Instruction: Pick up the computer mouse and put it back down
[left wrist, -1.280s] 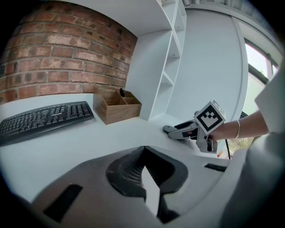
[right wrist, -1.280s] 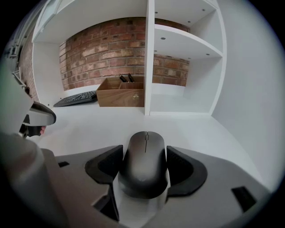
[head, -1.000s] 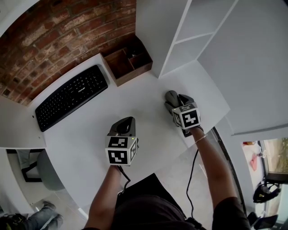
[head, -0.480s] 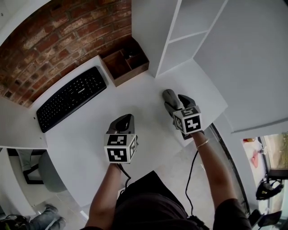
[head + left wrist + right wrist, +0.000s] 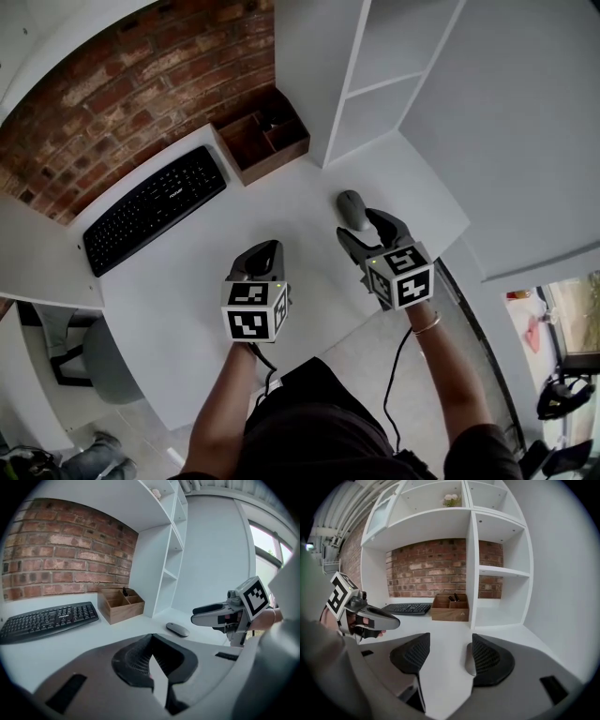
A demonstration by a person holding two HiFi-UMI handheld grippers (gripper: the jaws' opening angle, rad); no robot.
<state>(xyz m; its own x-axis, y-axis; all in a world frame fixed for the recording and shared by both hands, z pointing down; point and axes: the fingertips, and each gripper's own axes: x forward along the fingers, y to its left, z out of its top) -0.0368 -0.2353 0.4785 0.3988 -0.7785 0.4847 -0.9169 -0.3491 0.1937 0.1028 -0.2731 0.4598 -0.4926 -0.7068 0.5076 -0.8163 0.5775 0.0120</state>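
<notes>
A smooth white desk (image 5: 300, 220) curved across the middle of the head view, backed in the upper left by a rough red brick wall (image 5: 122, 94) and in the upper right by a white, square-edged shelving unit (image 5: 375, 84). A flat black keyboard (image 5: 155, 208) lay slantwise on the desk in the left of the frame. Just right of it, against the foot of the shelving, stood a brown wooden organiser box (image 5: 267, 141) split into open compartments (something small and dark stood in one of them, too small to tell).

The left gripper (image 5: 261, 258) sat low in the middle of the frame, its grey shell topped by a marker cube. In its own view its dark, mesh-textured pads (image 5: 140, 660) met edge to edge, nothing between them. The right gripper (image 5: 366, 230) hung to the right of centre. Its pads (image 5: 412, 654) — the same ribbed black rubber — stood wide apart over bare white desk, holding nothing.

The computer mouse (image 5: 352, 208) — a low, rounded grey oval with a matte top — lay flat on the desk just above the right gripper's tips in the head view. In the left gripper view the mouse (image 5: 177, 629) rested right of centre, with the right gripper (image 5: 208, 617) raised to its right, clear of it.
</notes>
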